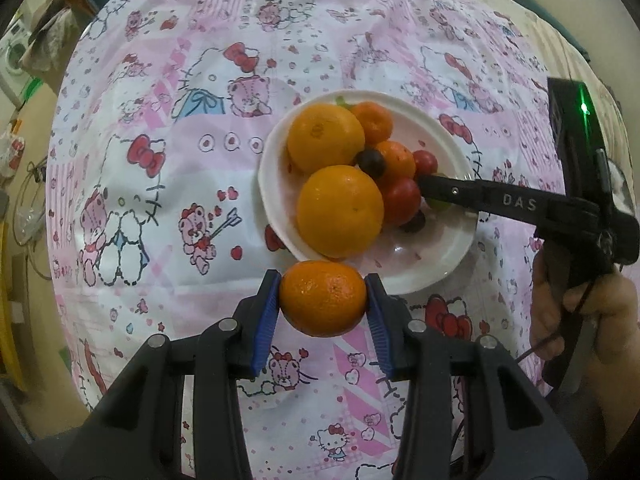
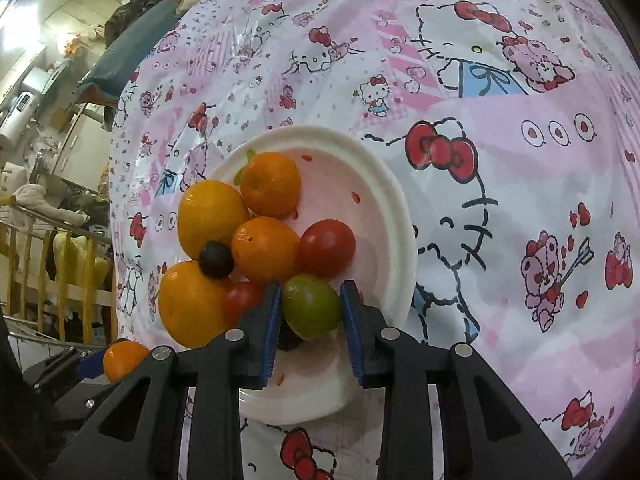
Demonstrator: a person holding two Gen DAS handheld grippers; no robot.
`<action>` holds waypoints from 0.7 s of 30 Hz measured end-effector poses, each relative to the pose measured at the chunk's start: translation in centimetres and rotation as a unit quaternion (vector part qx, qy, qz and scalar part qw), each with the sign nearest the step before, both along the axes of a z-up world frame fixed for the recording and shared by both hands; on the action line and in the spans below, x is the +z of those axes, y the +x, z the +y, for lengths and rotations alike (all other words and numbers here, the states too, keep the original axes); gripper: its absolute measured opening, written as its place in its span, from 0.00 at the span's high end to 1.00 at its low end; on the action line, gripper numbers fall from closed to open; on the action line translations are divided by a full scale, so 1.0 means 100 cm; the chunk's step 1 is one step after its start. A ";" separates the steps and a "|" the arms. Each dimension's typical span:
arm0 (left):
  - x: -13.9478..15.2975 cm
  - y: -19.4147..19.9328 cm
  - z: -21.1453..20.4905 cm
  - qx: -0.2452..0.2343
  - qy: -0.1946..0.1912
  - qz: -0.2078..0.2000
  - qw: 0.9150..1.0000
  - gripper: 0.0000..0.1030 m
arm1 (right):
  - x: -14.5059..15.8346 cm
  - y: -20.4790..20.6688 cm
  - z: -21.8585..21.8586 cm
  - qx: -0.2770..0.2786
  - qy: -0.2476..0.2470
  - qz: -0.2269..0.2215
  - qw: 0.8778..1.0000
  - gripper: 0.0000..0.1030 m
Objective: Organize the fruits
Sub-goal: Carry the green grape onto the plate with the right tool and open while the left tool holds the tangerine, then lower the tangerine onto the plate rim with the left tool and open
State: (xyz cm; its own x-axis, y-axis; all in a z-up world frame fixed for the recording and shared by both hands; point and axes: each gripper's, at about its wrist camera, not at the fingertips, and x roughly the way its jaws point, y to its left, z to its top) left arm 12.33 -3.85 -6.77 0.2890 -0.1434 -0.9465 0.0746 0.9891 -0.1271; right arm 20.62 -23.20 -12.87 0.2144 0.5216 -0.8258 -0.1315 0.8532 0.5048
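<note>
A white plate (image 1: 420, 280) (image 2: 396, 208) on the pink cartoon tablecloth holds two large oranges (image 1: 340, 210), two mandarins (image 1: 396, 160), red tomatoes (image 2: 327, 247) and a dark grape (image 2: 216, 259). My left gripper (image 1: 323, 299) is shut on a small mandarin (image 1: 323, 299), held just off the plate's near rim; that mandarin (image 2: 124, 360) also shows low left in the right wrist view. My right gripper (image 2: 310, 306) reaches into the plate with its blue pads against both sides of a green fruit (image 2: 310, 306) lying among the tomatoes. One of its fingers (image 1: 460, 191) shows in the left wrist view.
The patterned tablecloth (image 1: 160, 200) covers the whole table. A person's hand (image 1: 580, 300) grips the right tool at the right edge. Room clutter and a wooden rail (image 2: 60, 272) lie beyond the table's left edge.
</note>
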 end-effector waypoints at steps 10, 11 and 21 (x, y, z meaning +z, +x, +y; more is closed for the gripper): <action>0.007 0.001 -0.020 -0.020 0.010 -0.022 0.999 0.63 | 0.022 -0.004 -0.007 -0.014 0.023 -0.021 0.999 0.45; 0.007 0.002 -0.022 -0.021 0.013 -0.024 0.999 0.63 | 0.027 -0.007 -0.011 -0.021 0.029 -0.024 0.999 0.44; -0.001 0.005 -0.043 0.046 -0.002 -0.008 0.999 0.63 | 0.055 -0.028 -0.060 -0.086 0.055 -0.019 0.995 0.37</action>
State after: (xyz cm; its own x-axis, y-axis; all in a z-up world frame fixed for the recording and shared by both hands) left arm 12.84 -8.19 -6.86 0.3164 -0.1197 -0.9410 -0.0152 0.9912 -0.1312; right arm 17.84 -29.18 -7.40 0.3384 0.5611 -0.7554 -0.0088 0.8046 0.5937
